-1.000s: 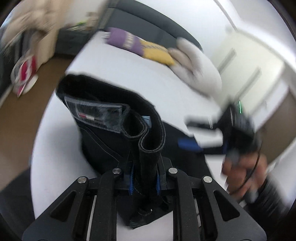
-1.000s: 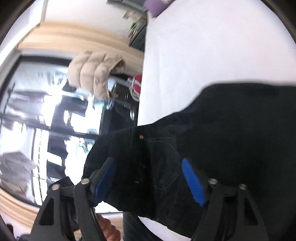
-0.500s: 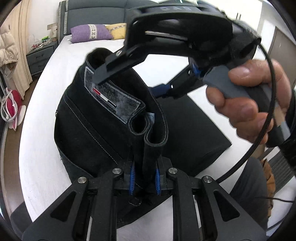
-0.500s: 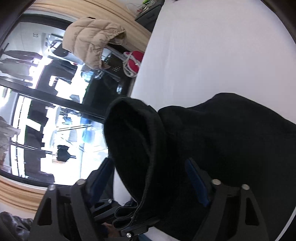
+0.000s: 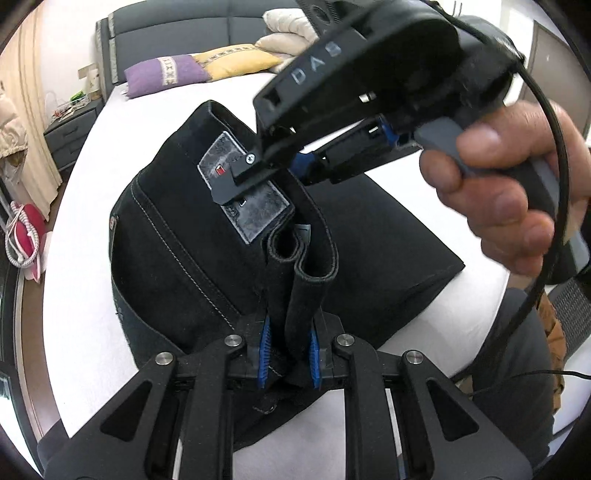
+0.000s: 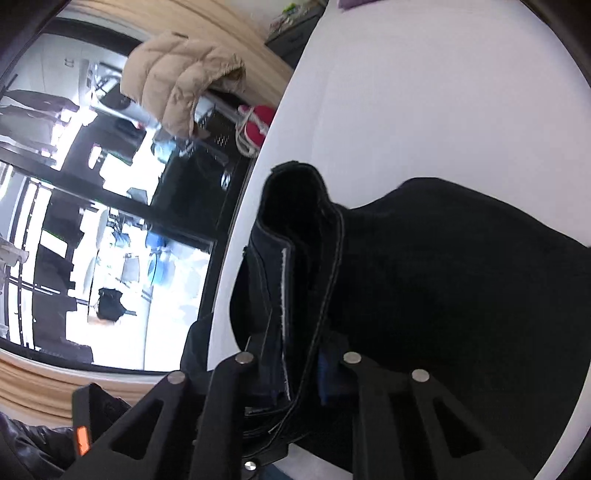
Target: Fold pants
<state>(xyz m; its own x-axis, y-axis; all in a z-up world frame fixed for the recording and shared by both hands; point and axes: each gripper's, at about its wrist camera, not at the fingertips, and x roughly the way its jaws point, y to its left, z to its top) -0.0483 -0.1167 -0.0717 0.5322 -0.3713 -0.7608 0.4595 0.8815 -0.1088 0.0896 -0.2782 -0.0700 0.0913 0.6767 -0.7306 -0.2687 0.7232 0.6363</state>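
Note:
Black pants (image 5: 177,258) lie partly folded on a white bed (image 5: 81,332). My left gripper (image 5: 288,354) is shut on the doubled waistband and holds it upright above the bed. My right gripper (image 5: 291,162) reaches in from the upper right at the far end of the waistband, by the grey label patch (image 5: 255,206). In the right wrist view the right gripper (image 6: 299,373) is shut on the waistband edge of the pants (image 6: 461,295). The legs lie flat on the bed to the right (image 5: 388,236).
Purple (image 5: 166,74), yellow (image 5: 236,61) and cream pillows lie at the grey headboard (image 5: 184,33). A nightstand (image 5: 70,129) and a red bag (image 5: 26,236) stand left of the bed. A beige puffer jacket (image 6: 177,77) hangs by the window.
My right gripper has swung in over the pants and closed on the far end of the waistband. My left gripper has kept its hold and lifted the waistband a little.

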